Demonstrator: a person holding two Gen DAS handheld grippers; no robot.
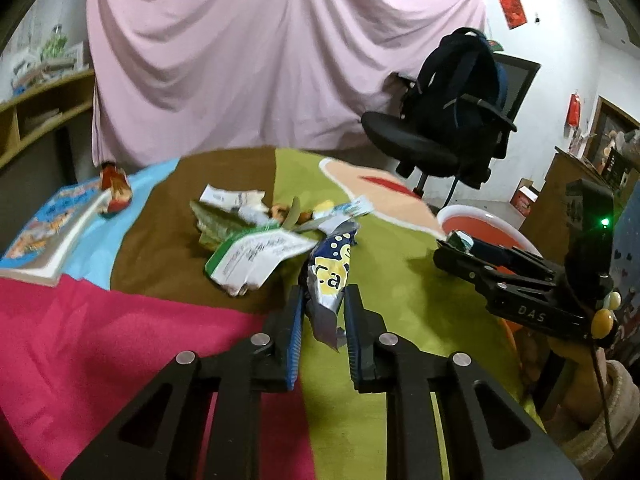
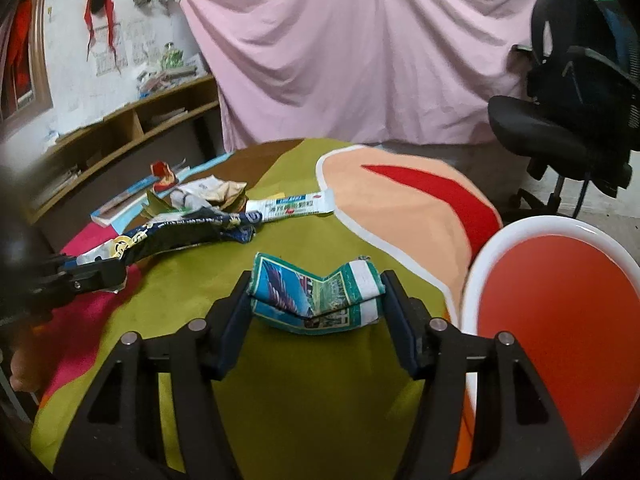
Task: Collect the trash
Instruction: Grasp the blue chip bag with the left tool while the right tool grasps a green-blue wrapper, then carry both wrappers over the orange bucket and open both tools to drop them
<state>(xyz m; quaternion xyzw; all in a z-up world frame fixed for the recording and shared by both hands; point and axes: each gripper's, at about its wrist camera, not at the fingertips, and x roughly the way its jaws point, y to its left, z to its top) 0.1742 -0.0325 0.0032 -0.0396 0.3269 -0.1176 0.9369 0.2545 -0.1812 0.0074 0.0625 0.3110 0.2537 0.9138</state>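
Closest in on the right side, the right gripper (image 2: 316, 300) has its fingers fairly wide apart but pressed in on a folded blue-green paper packet (image 2: 316, 300), which buckles into a shallow V between the pads, so I'd call that a real squeeze and not just hovering around it. It's lifted over the green part of the patchwork tablecloth (image 2: 280, 380), and the red bin with the white rim (image 2: 476, 280) sits right beside it on the right, which is probably why it's held there: my guess is a short swing over the rim and a drop. On the other side, the left gripper (image 1: 322, 308) is nearly closed, pinching the lower end of a dark blue and yellow snack wrapper (image 1: 330, 268); the crinkled foil tail pokes out toward the camera and the rest trails forward toward the heap. From the right wrist view that wrapper stretches from the fingers back to the pile, so I can't tell whether the far end is off the cloth. Farther out is the trash pile (image 1: 256, 236): a green-and-white bag, crumpled paper and leafy scraps, and a long white tube box (image 2: 288, 208) at its edge. Near the table's far left edge sit a book (image 1: 52, 232) and a small red wrapper (image 1: 114, 188), neither touched. So plenty left to collect, I'd say.
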